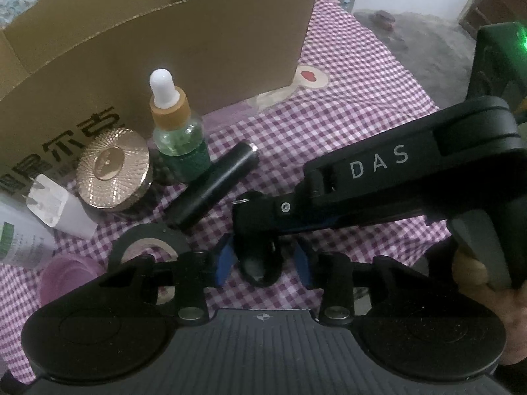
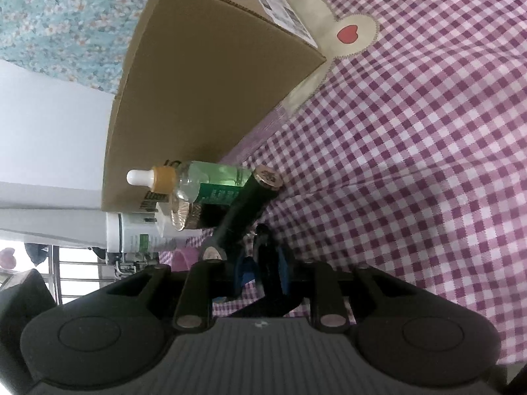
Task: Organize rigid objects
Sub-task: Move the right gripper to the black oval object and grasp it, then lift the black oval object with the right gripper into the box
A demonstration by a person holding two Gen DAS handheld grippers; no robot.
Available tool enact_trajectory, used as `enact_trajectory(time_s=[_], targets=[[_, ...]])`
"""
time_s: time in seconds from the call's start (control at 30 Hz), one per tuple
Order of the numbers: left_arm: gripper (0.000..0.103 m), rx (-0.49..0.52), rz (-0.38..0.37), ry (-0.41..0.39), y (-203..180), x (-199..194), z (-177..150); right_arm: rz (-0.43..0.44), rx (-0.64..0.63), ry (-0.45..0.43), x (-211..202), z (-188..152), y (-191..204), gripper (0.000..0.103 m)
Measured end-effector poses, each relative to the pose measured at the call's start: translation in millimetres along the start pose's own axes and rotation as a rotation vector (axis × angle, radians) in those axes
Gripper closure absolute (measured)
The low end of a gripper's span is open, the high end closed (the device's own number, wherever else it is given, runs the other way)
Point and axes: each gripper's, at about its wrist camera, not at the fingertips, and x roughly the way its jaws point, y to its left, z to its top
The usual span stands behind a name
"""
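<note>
A small black object with a metal ring [image 1: 260, 268] hangs just above the purple checked cloth [image 1: 346, 115]. My right gripper [image 1: 255, 230] reaches in from the right and is shut on it; in the right wrist view its blue pads clamp the object [image 2: 265, 253] at the gripper [image 2: 263, 271]. My left gripper [image 1: 263, 263] points down over the same object, its blue pads standing on either side with narrow gaps showing. Behind lie a black tube [image 1: 214, 184], a green dropper bottle [image 1: 178, 131], a gold-lidded jar [image 1: 113, 172] and a black tape roll [image 1: 148, 240].
An open cardboard box [image 1: 197, 49] stands at the back of the cloth. A white plug [image 1: 56, 210], a white bottle [image 1: 16, 240] and a pink cup [image 1: 69, 273] lie at the left. A hand [image 1: 471, 263] holds the right gripper. Bare cloth stretches to the right [image 2: 411, 164].
</note>
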Motion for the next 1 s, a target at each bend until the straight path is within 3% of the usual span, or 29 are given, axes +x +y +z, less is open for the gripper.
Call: enact_trajectory(time_s=[0.13,0.5,0.73,1.0], targets=[[0.074,-0.018,0.007,0.005,3,0,2,-0.007,0.003,-0.006,0,-1,0,0.086],[0.075,-0.025,0.004,-0.036,-2,-21,0,-0.006,-0.01,-0.034,-14,-6,12,0.086],[0.075,-0.007,0.008,-0.129,-9,-64,0,-0.006,-0.083,-0.1,-45,-15,42,0.086],[0.075,-0.024,0.049,-0.268,-2,-123,6,0.012,-0.228,-0.182,-72,-16,103,0.086]])
